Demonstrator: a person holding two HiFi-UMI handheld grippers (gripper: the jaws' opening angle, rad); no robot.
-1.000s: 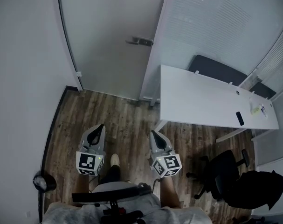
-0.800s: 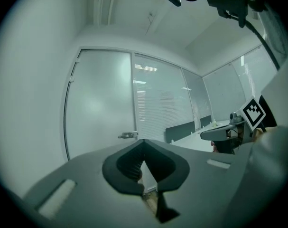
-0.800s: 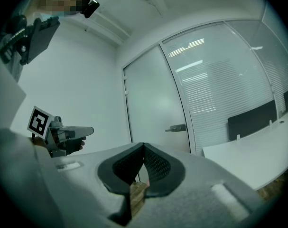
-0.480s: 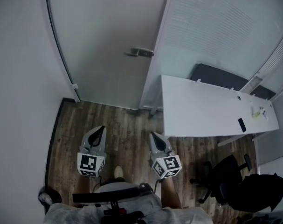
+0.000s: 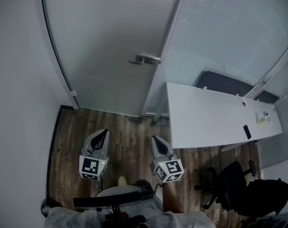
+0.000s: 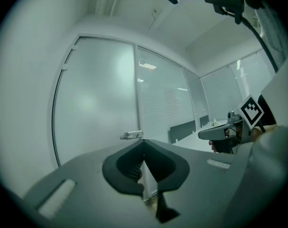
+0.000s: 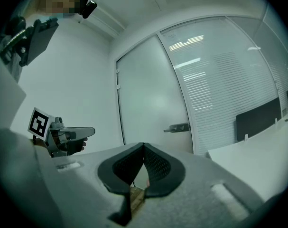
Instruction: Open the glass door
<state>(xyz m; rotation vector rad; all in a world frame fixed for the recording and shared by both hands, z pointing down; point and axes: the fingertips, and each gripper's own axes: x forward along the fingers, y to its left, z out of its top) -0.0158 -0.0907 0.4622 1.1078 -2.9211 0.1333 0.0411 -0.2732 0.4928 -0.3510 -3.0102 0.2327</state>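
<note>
The frosted glass door (image 5: 106, 46) stands closed ahead, its metal lever handle (image 5: 144, 59) on the right edge. The handle also shows in the left gripper view (image 6: 132, 135) and the right gripper view (image 7: 178, 127). My left gripper (image 5: 100, 136) and right gripper (image 5: 155, 141) are held level side by side over the wooden floor, both well short of the door and pointing at it. Both have their jaws together with nothing between them. The door (image 6: 96, 99) fills the left gripper view, and the right gripper view shows the door (image 7: 151, 99) too.
A grey wall (image 5: 20, 80) runs along the left. A glass partition with blinds (image 5: 229, 32) stands right of the door. A white desk (image 5: 215, 120) lies at the right, with a black office chair (image 5: 227, 179) beside it. Wooden floor (image 5: 125, 127) lies between me and the door.
Door and handle have drawn nearer and lower in the head view as I walked forward. Both grippers came along with me, still shut and side by side.
</note>
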